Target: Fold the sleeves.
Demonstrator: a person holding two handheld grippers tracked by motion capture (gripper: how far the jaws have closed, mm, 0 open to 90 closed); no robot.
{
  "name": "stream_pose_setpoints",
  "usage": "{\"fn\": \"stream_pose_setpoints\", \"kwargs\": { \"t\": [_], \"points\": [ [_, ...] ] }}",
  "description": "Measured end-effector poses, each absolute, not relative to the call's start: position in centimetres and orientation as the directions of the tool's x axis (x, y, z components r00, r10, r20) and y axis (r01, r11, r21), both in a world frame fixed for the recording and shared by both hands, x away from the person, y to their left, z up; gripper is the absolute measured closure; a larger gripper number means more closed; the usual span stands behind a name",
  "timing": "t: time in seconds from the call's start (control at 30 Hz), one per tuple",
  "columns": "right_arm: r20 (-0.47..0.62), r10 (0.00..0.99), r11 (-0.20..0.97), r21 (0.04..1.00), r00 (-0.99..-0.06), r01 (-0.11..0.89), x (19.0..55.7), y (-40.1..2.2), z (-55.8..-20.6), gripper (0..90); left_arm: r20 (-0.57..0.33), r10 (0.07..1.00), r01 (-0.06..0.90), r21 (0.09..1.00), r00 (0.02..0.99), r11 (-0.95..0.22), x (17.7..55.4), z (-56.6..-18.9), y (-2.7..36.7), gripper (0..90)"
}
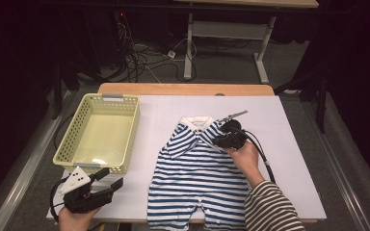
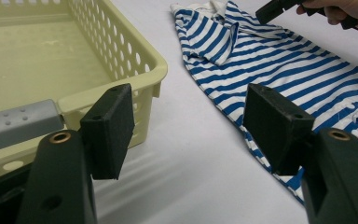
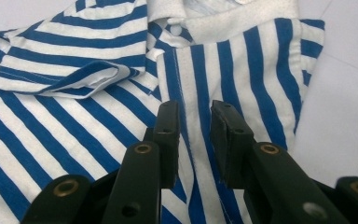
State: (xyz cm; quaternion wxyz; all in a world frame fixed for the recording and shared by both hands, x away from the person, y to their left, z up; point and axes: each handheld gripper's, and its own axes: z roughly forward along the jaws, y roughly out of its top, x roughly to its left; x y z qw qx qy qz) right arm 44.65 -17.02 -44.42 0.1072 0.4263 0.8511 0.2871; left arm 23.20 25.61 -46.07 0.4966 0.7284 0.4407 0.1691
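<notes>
A blue-and-white striped baby romper [image 1: 195, 166] with a white collar lies flat on the white table top, sleeves folded in over the body. My right gripper [image 1: 220, 141] rests over its right shoulder area near the collar. In the right gripper view the jaws [image 3: 193, 135] stand a narrow gap apart above the striped cloth [image 3: 74, 93], and the pads do not press on it. My left gripper [image 1: 110, 178] is at the front left corner of the table, wide open and empty [image 2: 191, 126], beside the basket.
A pale yellow perforated basket [image 1: 125, 130] with grey handles stands empty at the left of the table, and its rim [image 2: 154, 65] is close to my left jaw. Bare white surface [image 1: 289, 159] lies right of the romper. Cables and another table's legs are on the floor behind.
</notes>
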Motion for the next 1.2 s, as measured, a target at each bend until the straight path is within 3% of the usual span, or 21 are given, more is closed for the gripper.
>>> {"fn": "stream_pose_setpoints", "kwargs": {
  "t": [0.17, 0.53, 1.2],
  "points": [
    [0.077, 0.793, 0.448, 0.598, -0.605, 0.664, 44.2, -17.9, -44.3, 64.7, -0.192, 0.81, 0.476, 0.872, 0.554, -0.119, 23.2, -46.1, 25.6, 33.0],
    [0.08, 0.812, 0.4, 0.646, -0.578, 0.65, 42.8, -20.5, -43.0, 55.3, -0.198, 0.813, 0.477, 0.872, 0.548, -0.109, 23.3, -46.1, 25.7, 33.0],
    [0.074, 0.829, 0.35, 0.704, -0.554, 0.618, 39.9, -23.4, -42.4, 47.7, -0.194, 0.814, 0.477, 0.872, 0.547, -0.113, 23.3, -46.1, 25.6, 33.0]
  ]
}}
